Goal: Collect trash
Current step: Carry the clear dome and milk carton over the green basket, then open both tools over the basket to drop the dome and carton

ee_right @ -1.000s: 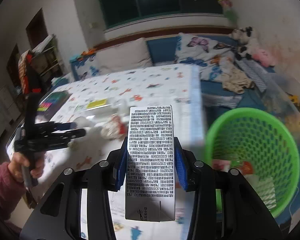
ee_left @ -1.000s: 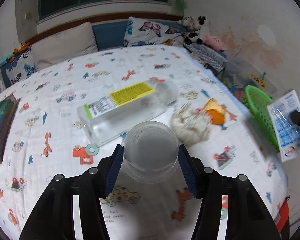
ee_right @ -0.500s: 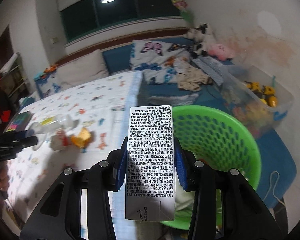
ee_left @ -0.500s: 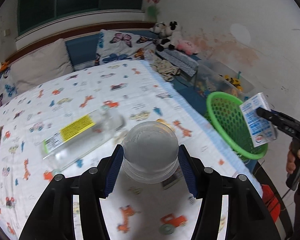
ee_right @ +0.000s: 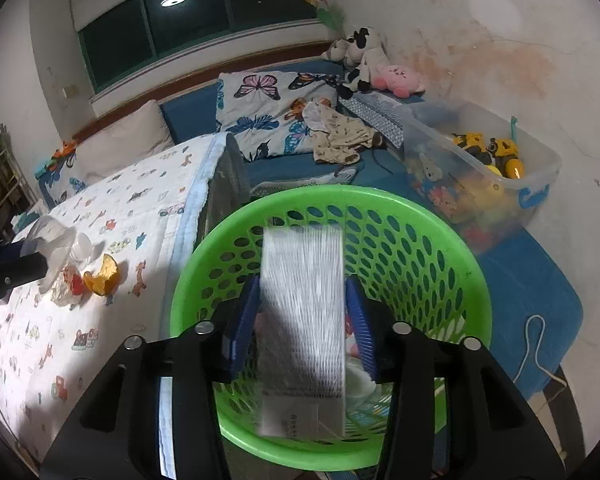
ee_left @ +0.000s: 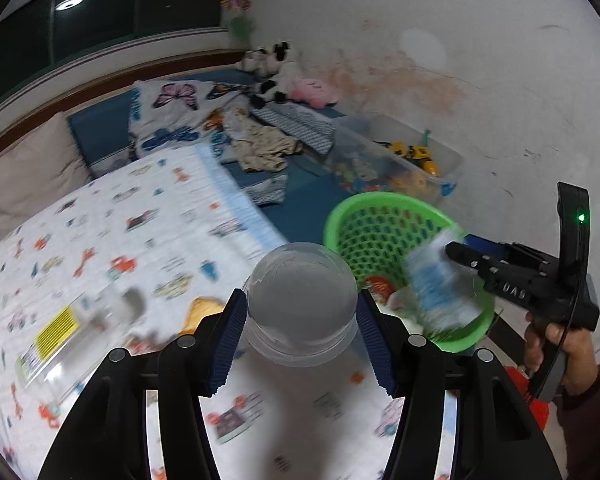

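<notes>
My left gripper (ee_left: 302, 320) is shut on a clear plastic cup (ee_left: 302, 300), held above the patterned bed sheet (ee_left: 100, 240). My right gripper (ee_right: 302, 328) is over the green basket (ee_right: 440, 248). Its jaws stand apart and the white carton (ee_right: 302, 320) is blurred between them, so the grip is unclear. The carton (ee_left: 436, 284) also shows blurred over the basket (ee_left: 364, 216) in the left wrist view. A clear bottle with a yellow label (ee_left: 56, 336) and an orange peel (ee_right: 102, 276) lie on the bed.
A clear bin of toys (ee_right: 480, 168) stands beyond the basket. Butterfly pillows (ee_right: 268, 112), clothes (ee_right: 336, 136) and plush toys (ee_right: 380, 68) lie by the wall. A crumpled wrapper (ee_right: 66, 284) lies beside the peel. The basket holds other trash (ee_left: 380, 286).
Both grippers swung right toward the basket. The right gripper's jaws have widened and the carton now looks blurred and lower, over the basket. The left gripper still holds the cup.
</notes>
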Tool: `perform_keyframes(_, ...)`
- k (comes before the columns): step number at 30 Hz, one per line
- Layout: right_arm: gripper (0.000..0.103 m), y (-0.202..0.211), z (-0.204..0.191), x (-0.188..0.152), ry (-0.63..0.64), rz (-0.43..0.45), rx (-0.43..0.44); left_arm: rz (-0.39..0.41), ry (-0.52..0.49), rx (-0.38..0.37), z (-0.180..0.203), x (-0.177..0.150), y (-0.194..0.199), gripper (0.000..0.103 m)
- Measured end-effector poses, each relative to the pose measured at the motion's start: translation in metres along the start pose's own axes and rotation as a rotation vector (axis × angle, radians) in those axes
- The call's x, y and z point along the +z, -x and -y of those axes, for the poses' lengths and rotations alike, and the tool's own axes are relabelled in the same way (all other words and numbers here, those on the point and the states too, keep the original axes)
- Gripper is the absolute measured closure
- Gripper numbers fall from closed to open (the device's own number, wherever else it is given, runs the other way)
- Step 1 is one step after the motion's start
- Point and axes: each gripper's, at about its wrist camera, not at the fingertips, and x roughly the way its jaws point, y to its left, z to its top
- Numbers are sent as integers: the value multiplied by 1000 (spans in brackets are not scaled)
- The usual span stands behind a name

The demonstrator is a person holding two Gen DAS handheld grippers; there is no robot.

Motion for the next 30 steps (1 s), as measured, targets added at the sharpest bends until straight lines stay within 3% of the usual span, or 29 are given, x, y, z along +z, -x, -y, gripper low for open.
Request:
perform_keyframes(10,42,29,12,-7,-15,52,-7,-30,-43,-76,47,20,-37,48)
perform_keyframes(21,31,52,15,-15,-31,91,3,-92,-71,-96,78,22,-72,48)
perform_keyframes(25,30,54,16,-19,-48,93,16,-107,-73,-97,84,20,-78,38)
perform_keyframes(30,30,55,15,-21,-49,91,21,-108,-71,-108,83,17,-77,37)
